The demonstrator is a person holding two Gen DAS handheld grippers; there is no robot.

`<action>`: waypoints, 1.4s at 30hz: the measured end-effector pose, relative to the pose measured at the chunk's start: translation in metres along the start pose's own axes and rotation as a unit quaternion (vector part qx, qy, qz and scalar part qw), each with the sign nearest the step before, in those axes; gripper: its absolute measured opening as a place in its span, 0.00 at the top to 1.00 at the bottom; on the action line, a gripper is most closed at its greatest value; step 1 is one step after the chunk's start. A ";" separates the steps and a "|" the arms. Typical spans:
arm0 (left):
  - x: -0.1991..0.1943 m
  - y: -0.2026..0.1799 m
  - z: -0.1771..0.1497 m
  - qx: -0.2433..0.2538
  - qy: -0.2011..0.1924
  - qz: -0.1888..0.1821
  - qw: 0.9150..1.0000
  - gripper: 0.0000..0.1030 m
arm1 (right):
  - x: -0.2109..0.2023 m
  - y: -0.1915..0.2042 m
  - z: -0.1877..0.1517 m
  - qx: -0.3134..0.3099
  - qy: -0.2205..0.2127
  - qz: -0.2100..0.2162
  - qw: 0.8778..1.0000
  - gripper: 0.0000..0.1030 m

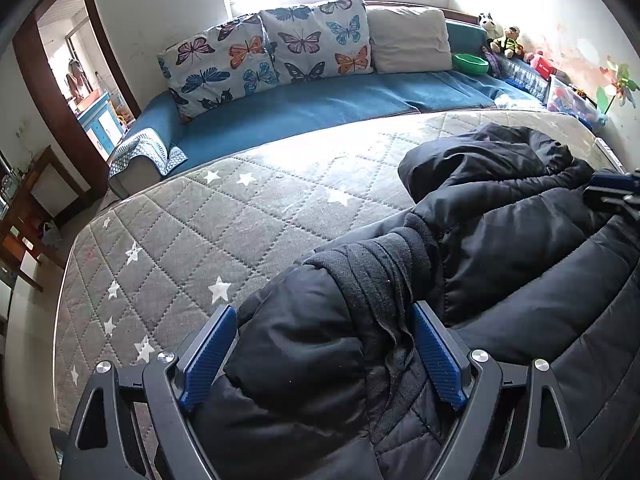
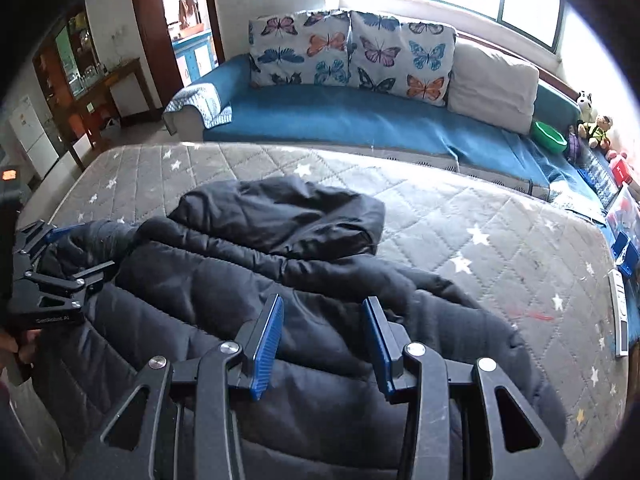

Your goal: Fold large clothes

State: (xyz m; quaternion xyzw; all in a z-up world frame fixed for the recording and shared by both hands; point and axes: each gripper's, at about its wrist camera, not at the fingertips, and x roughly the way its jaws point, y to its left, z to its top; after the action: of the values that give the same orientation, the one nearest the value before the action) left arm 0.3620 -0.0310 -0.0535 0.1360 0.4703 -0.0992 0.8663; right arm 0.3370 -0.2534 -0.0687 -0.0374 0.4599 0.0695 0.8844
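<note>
A black puffer jacket [image 1: 500,240] lies spread on a grey quilted mattress [image 1: 200,220] with white stars. One sleeve with a knit cuff [image 1: 380,276] runs between the wide-apart blue pads of my left gripper [image 1: 322,308]; the pads stand beside it without squeezing it. In the right wrist view the jacket [image 2: 240,272] lies with its hood [image 2: 288,216] toward the sofa. My right gripper [image 2: 323,302] hovers over the jacket body, jaws partly apart, nothing pinched. The left gripper [image 2: 52,264] shows at the jacket's left end, and the right gripper [image 1: 616,192] at the far right edge.
A blue sofa [image 2: 360,120] with butterfly cushions [image 2: 340,56] runs along the mattress's far side under a window. Toys [image 2: 596,128] and a green bowl [image 2: 550,134] sit at its right end. A remote [image 2: 619,312] lies on the mattress's right edge. A person [image 2: 188,6] stands beyond the doorway.
</note>
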 end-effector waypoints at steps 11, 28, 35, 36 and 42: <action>0.005 0.003 -0.001 -0.008 0.000 -0.004 1.000 0.06 | 0.019 -0.011 -0.005 0.023 0.023 0.006 0.999 0.57; 0.009 0.002 -0.002 -0.010 -0.001 0.006 1.000 0.03 | 0.023 0.002 -0.011 0.002 0.008 -0.024 1.000 0.57; 0.009 0.000 -0.002 -0.007 -0.003 0.011 1.000 0.02 | 0.023 0.006 -0.012 -0.002 0.005 -0.032 0.999 0.57; 0.009 0.000 -0.003 -0.007 -0.003 0.011 1.000 0.02 | 0.023 0.007 -0.012 -0.002 0.005 -0.032 0.999 0.57; 0.008 -0.002 -0.003 -0.004 -0.005 0.017 1.000 0.02 | 0.023 0.007 -0.012 -0.002 0.004 -0.032 0.999 0.57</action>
State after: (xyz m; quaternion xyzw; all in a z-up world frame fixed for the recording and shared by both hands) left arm 0.3634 -0.0328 -0.0616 0.1399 0.4638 -0.0832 0.8709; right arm 0.3392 -0.2461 -0.0938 -0.0539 0.4620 0.0421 0.8843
